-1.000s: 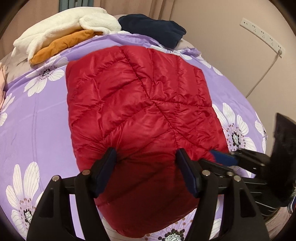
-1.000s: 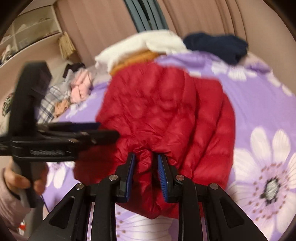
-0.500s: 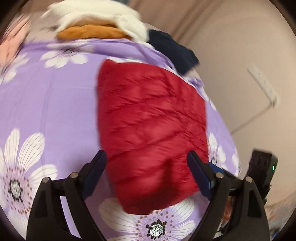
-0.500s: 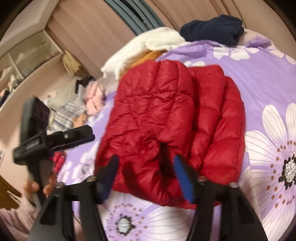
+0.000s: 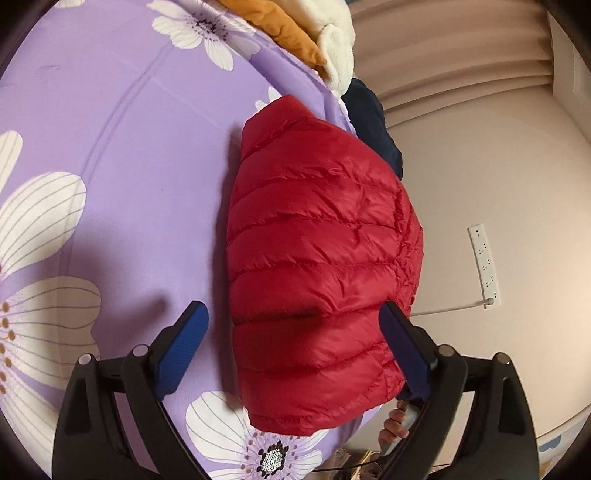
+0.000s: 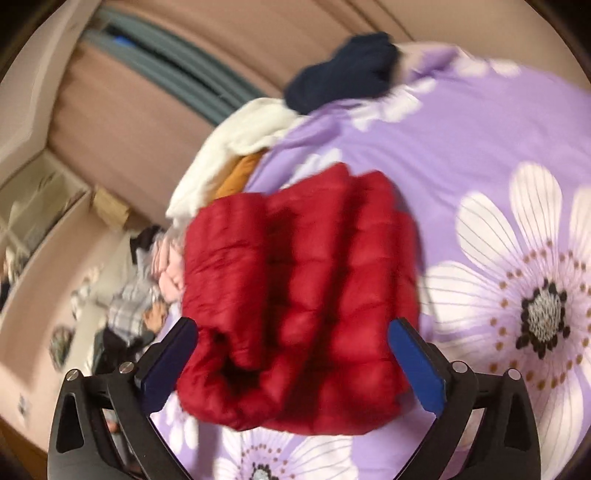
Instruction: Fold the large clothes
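A red quilted puffer jacket (image 5: 317, 266) lies folded into a compact block on the purple flowered bedsheet (image 5: 140, 177), near the bed's edge. It also shows in the right wrist view (image 6: 303, 302), blurred. My left gripper (image 5: 295, 343) is open and empty above the jacket's near end, with blue pads (image 5: 181, 347) spread wide. My right gripper (image 6: 291, 362) is open and empty, its jaws spread on either side of the jacket's near end without holding it.
A pile of white (image 5: 332, 44), orange (image 5: 284, 29) and navy (image 5: 373, 118) clothes lies at the far end of the bed. A wall with a power strip (image 5: 484, 266) stands to the right. More clothes lie on the floor (image 6: 136, 295).
My right gripper opened and let go of the red jacket. Both grippers pulled back and swung round; my left gripper opened wider.
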The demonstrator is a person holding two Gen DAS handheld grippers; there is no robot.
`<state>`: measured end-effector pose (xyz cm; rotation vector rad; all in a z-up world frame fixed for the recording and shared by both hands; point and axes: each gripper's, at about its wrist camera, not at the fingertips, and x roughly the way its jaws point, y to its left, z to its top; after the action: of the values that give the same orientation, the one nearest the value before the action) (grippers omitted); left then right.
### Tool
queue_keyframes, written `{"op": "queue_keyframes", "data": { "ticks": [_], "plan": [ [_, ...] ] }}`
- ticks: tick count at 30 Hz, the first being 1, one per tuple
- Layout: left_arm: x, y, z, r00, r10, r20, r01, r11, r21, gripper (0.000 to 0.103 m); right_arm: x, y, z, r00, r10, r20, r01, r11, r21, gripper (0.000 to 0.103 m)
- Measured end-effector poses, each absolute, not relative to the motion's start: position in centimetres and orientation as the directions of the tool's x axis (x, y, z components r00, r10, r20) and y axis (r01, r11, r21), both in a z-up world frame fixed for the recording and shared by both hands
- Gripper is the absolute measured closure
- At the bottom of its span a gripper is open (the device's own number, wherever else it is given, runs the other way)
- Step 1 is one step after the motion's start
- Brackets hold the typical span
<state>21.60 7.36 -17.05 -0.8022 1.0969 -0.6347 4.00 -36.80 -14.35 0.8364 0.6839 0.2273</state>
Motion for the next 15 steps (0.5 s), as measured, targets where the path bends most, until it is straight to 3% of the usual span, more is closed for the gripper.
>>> {"op": "queue_keyframes", "data": {
  "ticks": [15],
  "plan": [
    [24.4, 5.1, -20.0, 0.266, -0.827, -0.495, 0.023, 0.519, -0.855, 0.009, 6.8, -39.8, -20.0, 0.751, 0.550, -0.365, 0.155, 0.390, 0.908, 0.001]
  ]
}}
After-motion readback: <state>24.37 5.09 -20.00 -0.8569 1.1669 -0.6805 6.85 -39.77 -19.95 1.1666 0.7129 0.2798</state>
